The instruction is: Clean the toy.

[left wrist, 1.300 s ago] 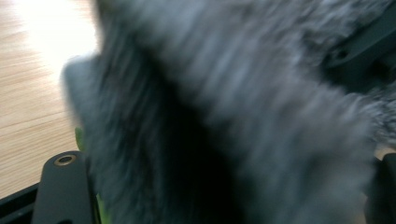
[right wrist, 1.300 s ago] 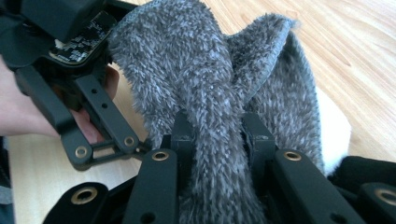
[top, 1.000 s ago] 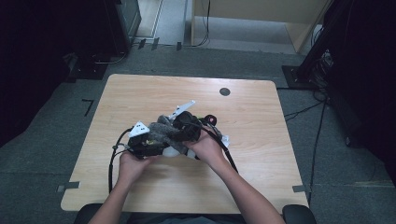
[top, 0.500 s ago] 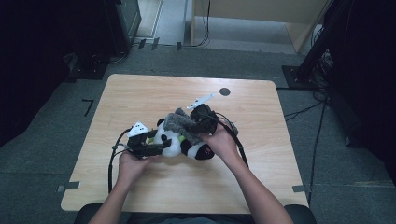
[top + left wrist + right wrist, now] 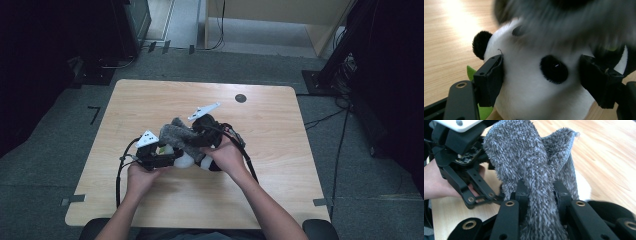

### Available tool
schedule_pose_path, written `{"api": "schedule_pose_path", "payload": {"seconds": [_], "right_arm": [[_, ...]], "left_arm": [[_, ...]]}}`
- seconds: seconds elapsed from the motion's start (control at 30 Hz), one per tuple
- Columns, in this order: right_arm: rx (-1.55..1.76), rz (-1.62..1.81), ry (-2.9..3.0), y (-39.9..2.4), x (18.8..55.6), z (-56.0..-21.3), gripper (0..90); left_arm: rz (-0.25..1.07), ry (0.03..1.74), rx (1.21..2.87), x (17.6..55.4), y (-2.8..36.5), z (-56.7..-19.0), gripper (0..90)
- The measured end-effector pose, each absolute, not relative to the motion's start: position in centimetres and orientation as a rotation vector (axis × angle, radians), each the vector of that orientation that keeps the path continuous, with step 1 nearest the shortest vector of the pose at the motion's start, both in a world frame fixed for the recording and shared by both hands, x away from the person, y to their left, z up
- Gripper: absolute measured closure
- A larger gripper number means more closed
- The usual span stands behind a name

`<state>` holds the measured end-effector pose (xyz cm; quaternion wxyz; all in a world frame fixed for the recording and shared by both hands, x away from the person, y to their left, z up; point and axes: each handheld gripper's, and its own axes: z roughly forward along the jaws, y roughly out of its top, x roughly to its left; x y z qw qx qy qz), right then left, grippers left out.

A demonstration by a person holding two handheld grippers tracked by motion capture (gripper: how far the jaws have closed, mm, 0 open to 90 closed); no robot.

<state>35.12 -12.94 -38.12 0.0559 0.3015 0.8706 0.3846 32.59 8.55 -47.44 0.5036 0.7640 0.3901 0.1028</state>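
Observation:
A panda plush (image 5: 186,159) lies at the middle of the wooden table (image 5: 280,135). In the left gripper view its white head (image 5: 529,90) sits between both black pads, and my left gripper (image 5: 541,72) is shut on it. A grey fuzzy cloth (image 5: 175,135) drapes over the panda from above. My right gripper (image 5: 540,192) is shut on that cloth (image 5: 529,162), which bunches up between its jaws. In the high view the left gripper (image 5: 172,157) is left of the plush and the right gripper (image 5: 194,137) is just above it.
A small black round mark (image 5: 240,98) sits near the table's far edge. A green leaf piece (image 5: 471,72) pokes out under the panda's head. Cables loop from both grippers onto the table. Dark equipment and cables stand on the floor around.
My right gripper swung right with the grey cloth, then came back left and a little up, so the cloth covers more of the panda. The left gripper stayed put.

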Motion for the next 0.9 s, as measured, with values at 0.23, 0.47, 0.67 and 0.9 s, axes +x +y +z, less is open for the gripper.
{"api": "schedule_pose_path", "payload": {"seconds": [0.23,0.47,0.67,0.9], "right_arm": [[0.894,1.11,2.695,-10.6,35.1,-40.0,72.1],[0.859,1.095,2.678,-11.3,35.1,-40.8,72.6],[0.87,1.043,2.646,-12.8,35.1,-40.4,72.4],[1.021,1.034,2.553,-17.4,36.1,-39.8,73.2]], "left_arm": [[0.284,0.915,1.879,32.5,8.4,-47.3,23.0],[0.316,0.952,1.942,32.5,7.7,-47.2,25.7],[0.289,0.952,1.956,32.7,8.0,-47.0,32.0],[0.248,0.949,1.928,32.9,8.3,-47.2,33.6]]}}
